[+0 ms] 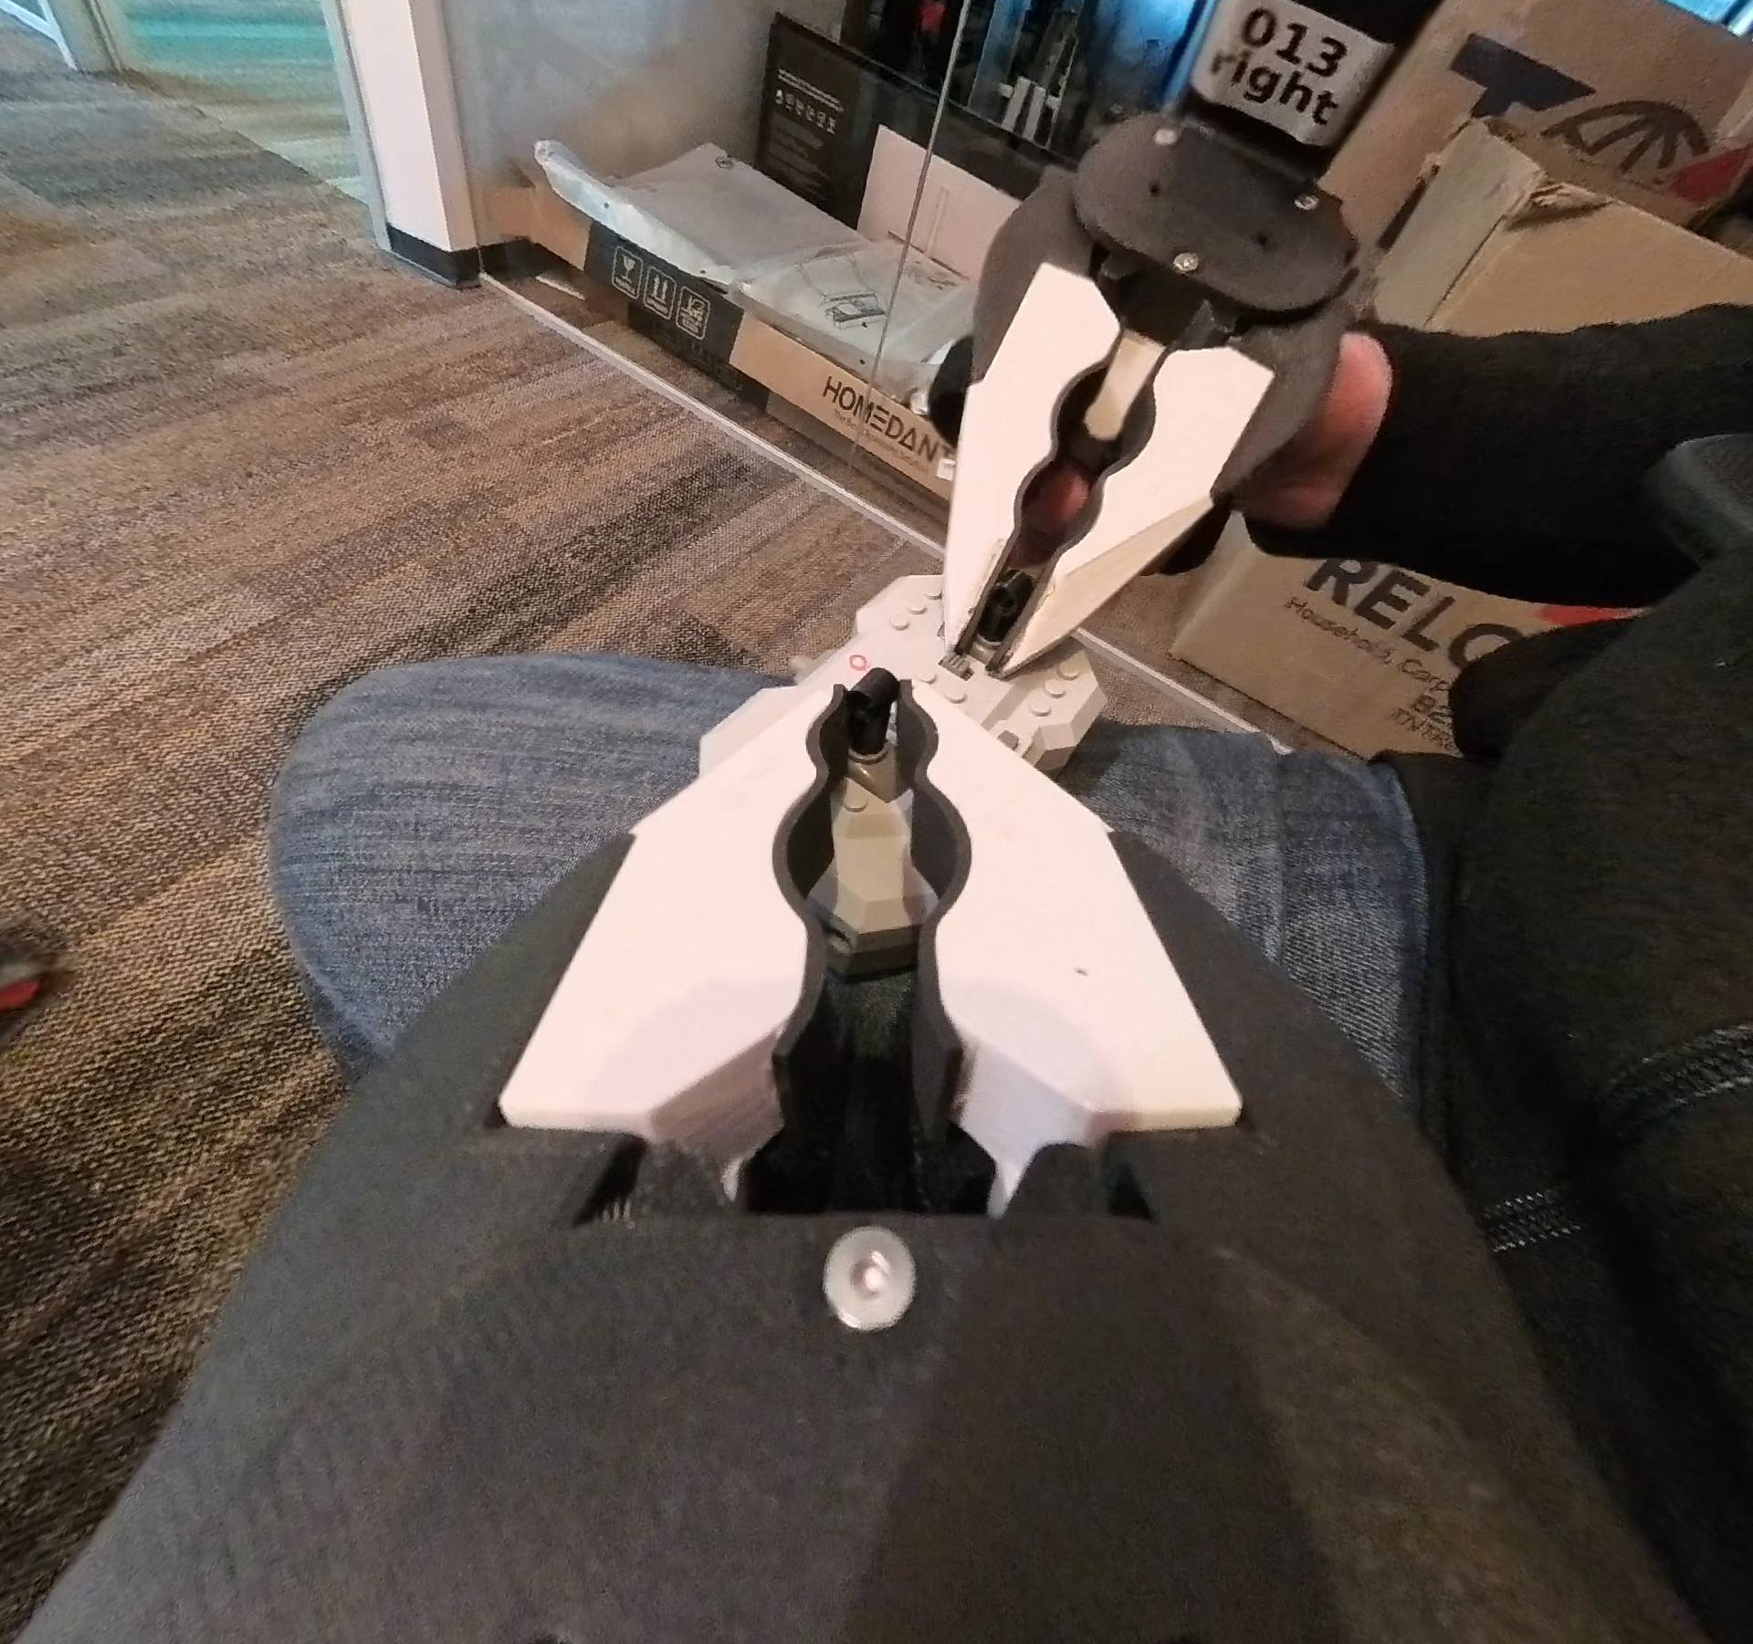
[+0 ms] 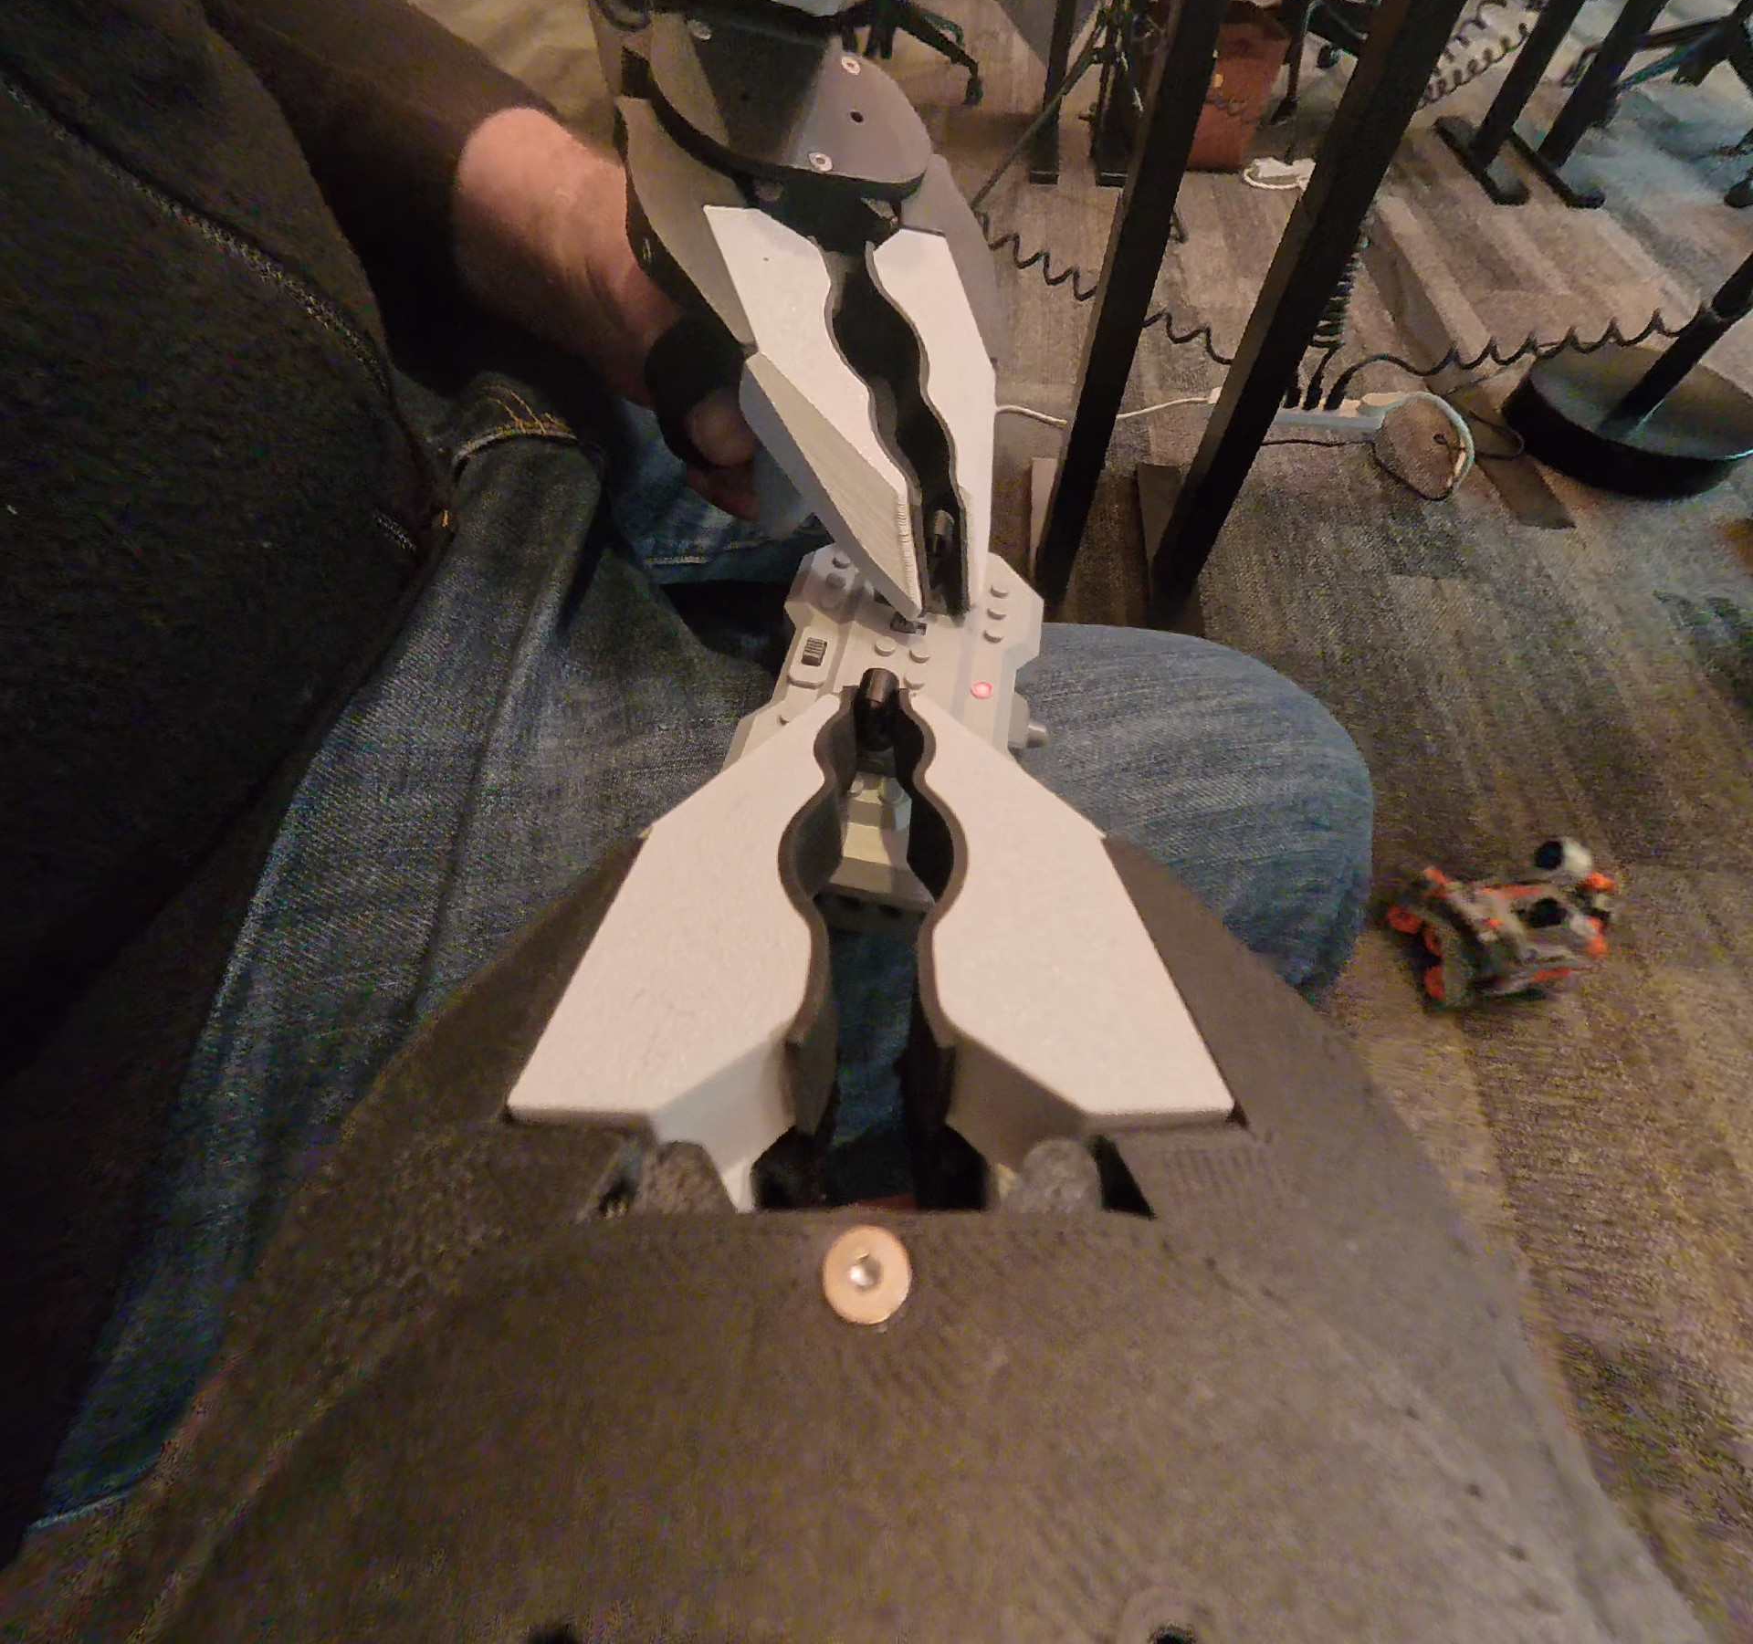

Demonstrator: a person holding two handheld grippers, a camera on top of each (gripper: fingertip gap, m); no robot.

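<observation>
A grey brick-built controller (image 1: 1043, 697) with studs and a small red light lies on a person's knee in blue jeans; it also shows in the right wrist view (image 2: 1005, 622). Two black control sticks rise from it. My left gripper (image 1: 868, 696) is shut on the stick nearest it (image 1: 865, 715). My right gripper (image 2: 877, 693) is shut on the other stick (image 2: 875, 709). Each gripper shows in the other's view, coming down steeply from above: the right gripper (image 1: 987, 655) and the left gripper (image 2: 939, 598), each held by a hand in a dark sleeve.
Patterned carpet (image 1: 285, 460) lies all around. Cardboard boxes (image 1: 1565, 271) and flat packaging stand along the wall. A small grey toy vehicle with orange wheels (image 2: 1508, 925) lies on the carpet to the right. Black table legs (image 2: 1138, 271), coiled cables and a round black base (image 2: 1632, 422) stand beyond the knee. My two grippers' fingertips are within a few centimetres of each other.
</observation>
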